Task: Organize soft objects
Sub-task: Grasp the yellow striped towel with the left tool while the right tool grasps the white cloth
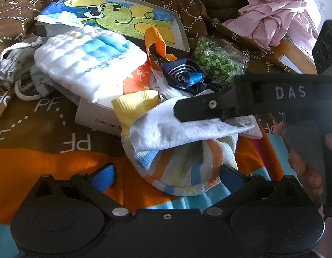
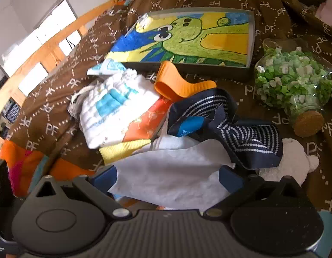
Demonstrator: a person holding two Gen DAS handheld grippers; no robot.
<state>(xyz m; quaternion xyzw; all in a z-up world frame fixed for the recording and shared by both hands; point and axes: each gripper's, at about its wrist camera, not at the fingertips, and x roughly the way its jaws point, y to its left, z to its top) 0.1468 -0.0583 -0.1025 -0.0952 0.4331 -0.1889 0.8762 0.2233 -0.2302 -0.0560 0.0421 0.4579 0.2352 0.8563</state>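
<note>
Two claws | right claw (image 2: 168, 179) spread around limp white cloth (image 2: 172, 176) | left claw (image 1: 166, 177) apart

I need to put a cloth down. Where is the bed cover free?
Free: the brown cover left of the white box, and the orange patch by the left gripper. Crowded: the pile from the frame to the right gripper.
</note>
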